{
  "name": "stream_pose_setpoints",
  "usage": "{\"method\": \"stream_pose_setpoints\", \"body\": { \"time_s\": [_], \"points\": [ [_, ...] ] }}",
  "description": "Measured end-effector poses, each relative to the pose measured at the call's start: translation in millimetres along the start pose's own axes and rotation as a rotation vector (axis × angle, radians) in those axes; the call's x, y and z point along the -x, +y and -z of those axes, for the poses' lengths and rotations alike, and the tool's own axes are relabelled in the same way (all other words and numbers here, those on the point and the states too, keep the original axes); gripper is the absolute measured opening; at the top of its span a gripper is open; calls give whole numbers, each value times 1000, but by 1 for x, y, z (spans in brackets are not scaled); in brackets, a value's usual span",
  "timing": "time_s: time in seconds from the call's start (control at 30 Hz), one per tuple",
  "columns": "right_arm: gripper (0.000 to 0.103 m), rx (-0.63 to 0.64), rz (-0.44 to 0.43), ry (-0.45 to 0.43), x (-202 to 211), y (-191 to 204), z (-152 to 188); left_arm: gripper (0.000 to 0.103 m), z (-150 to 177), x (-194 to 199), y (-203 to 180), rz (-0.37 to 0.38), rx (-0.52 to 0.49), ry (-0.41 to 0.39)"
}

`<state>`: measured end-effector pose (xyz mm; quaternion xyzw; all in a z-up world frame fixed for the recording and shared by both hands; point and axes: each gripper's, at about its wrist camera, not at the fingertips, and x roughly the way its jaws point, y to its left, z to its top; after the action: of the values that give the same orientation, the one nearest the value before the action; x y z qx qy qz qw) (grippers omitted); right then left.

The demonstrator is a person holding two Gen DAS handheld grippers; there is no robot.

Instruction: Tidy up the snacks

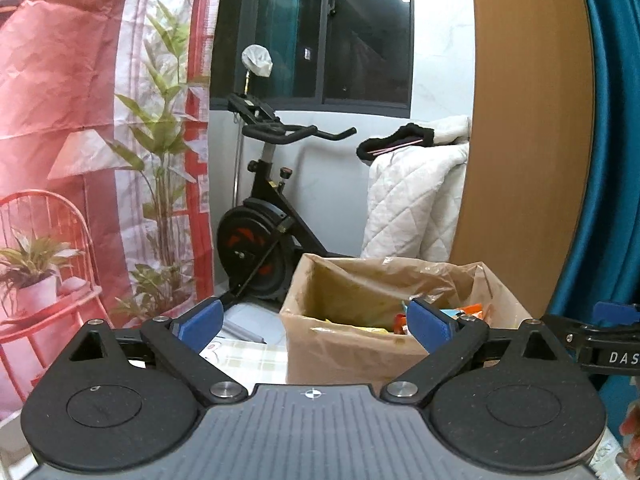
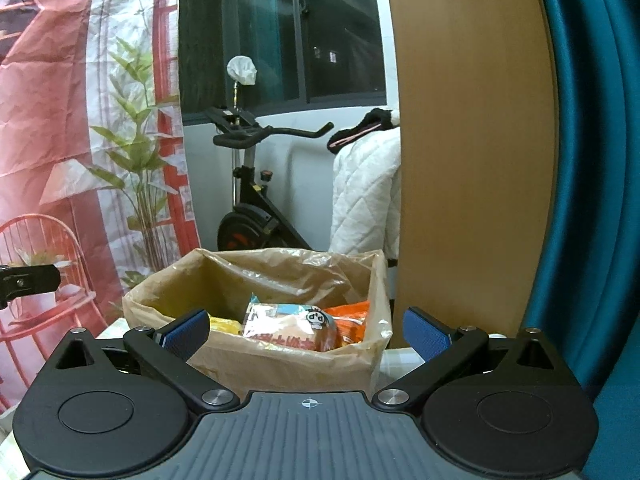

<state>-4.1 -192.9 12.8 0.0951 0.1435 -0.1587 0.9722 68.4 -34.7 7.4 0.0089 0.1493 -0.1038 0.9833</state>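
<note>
Jaws spread wide on both grippers, nothing between the pads. Left gripper (image 1: 316, 326) & right gripper (image 2: 306, 332) hang side by side, short of the cardboard box (image 2: 256, 360). Snack packets (image 2: 288, 328) lie loose inside its plastic liner, prob so they stay together. Exercise bike (image 1: 260, 216) stands behind

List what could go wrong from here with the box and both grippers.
1. The box's loose plastic liner could snag a blue pad reaching in.
2. The top snack packet sits high and might slide out if nudged.
3. Both open grippers, left and right, hover close together and could collide.
</note>
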Motion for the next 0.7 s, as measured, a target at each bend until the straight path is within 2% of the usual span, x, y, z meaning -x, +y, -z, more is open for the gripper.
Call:
{"method": "stream_pose_setpoints", "body": {
  "time_s": [0.33,0.7],
  "points": [
    [102,-10,-6,2,1,0,2,99,1,7,-2,-42,-18,-5],
    [102,-10,-18,7,3,0,1,99,0,9,-2,-47,-8,-5]
  ]
}}
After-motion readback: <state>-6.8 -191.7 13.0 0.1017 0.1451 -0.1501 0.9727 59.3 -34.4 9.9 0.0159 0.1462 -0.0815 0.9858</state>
